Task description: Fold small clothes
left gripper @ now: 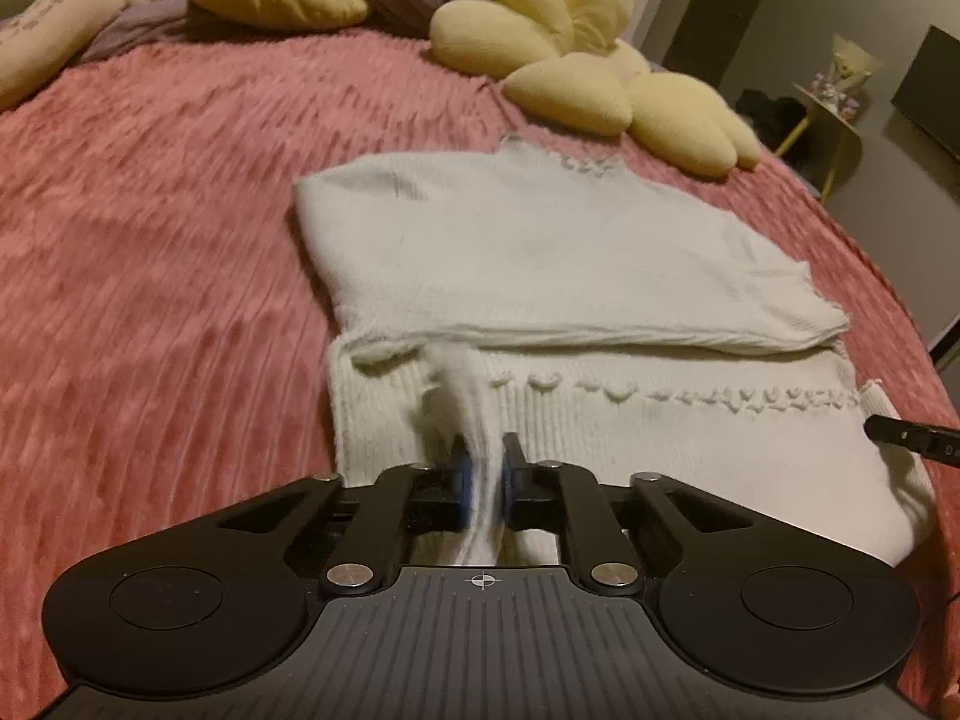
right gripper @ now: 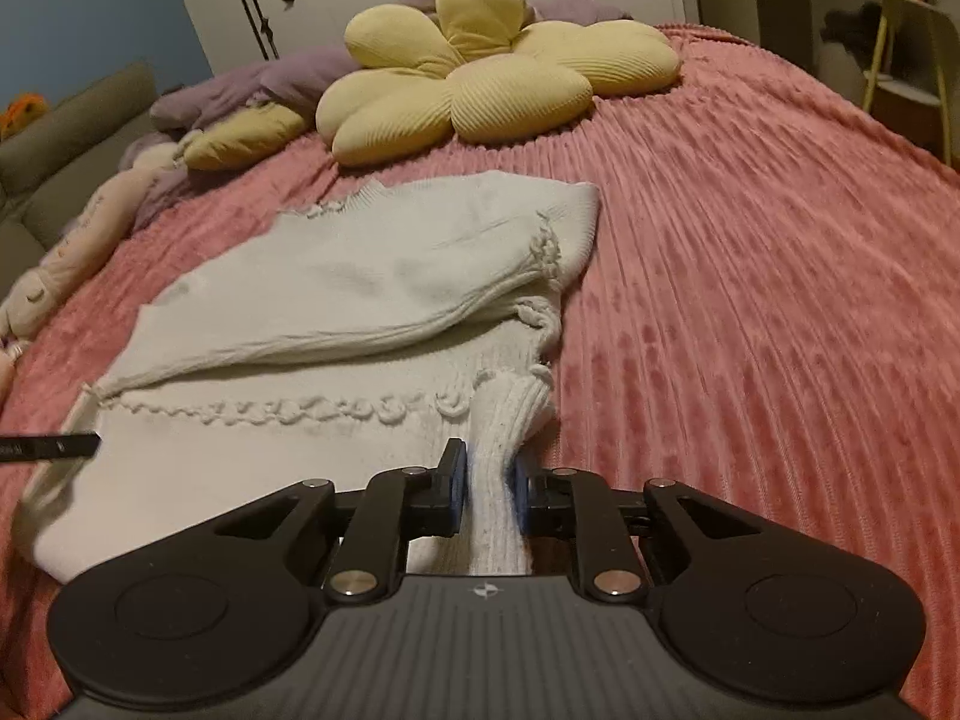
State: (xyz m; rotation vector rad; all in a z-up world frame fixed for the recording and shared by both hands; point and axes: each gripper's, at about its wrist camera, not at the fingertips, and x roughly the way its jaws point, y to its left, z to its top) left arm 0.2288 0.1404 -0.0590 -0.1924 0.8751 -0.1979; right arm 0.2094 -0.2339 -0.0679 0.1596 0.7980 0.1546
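- White knit sweater [left gripper: 540, 252] lies partly folded on the pink bed [left gripper: 150, 240].
- Left gripper [left gripper: 483, 474] is clamped on its near hem at 6 o'clock.
- Right gripper [right gripper: 489, 480] pinches the hem likewise.

The left claw [left gripper: 485, 468] points forward and downward, its two black jaws drawn close together with the blue pads pressing on a pinch of white knit fabric [left gripper: 474, 420]. The right claw [right gripper: 487, 474] has the same downward tilt, its jaws likewise clamped on a ridge of that fabric. Each claw's fingertip shows at the edge of the other's view, so the two sit side by side.
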